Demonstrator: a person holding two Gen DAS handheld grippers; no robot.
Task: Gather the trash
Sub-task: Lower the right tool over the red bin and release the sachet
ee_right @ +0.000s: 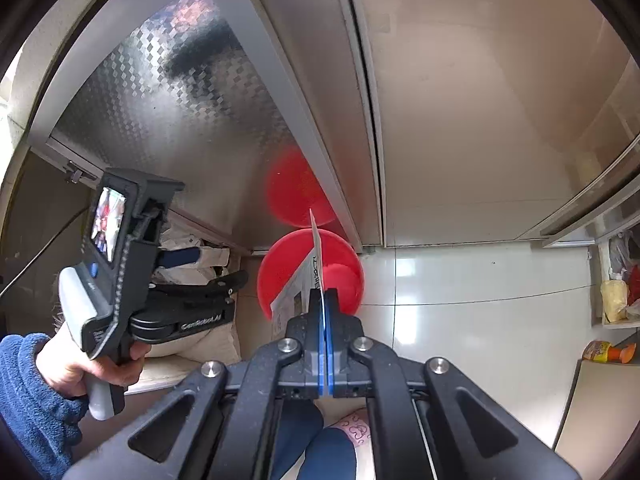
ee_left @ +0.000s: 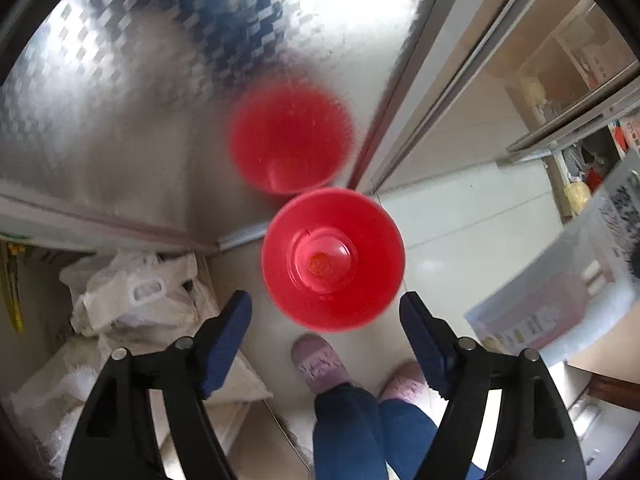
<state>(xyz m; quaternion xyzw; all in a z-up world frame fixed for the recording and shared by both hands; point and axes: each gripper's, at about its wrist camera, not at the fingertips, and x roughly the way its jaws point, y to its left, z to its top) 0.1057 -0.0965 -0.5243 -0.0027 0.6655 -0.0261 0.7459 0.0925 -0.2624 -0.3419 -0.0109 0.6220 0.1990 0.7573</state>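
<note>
Left wrist view: the left tool (ee_left: 326,312) stands wide open and empty above one red bin (ee_left: 333,259) on the floor, with something clear and an orange bit at its bottom. The metal panel (ee_left: 120,100) mirrors it. White bags (ee_left: 136,300) lie left; two slippers (ee_left: 320,364) below.

Right wrist view: the right tool (ee_right: 323,300) is clamped on a flat packet (ee_right: 304,284) over the bin. A hand (ee_right: 76,360) holds the left tool. One orange bottle (ee_right: 608,352) lies far right.

Patterned metal panel (ee_left: 120,80) upright over pale floor tiles (ee_left: 472,216). Heap of white plastic bags (ee_left: 136,300) low beside that panel. Shelf (ee_right: 618,322) far across the tiles, yellow packet (ee_right: 614,300) on it, orange bottle (ee_right: 608,352) lying below.
</note>
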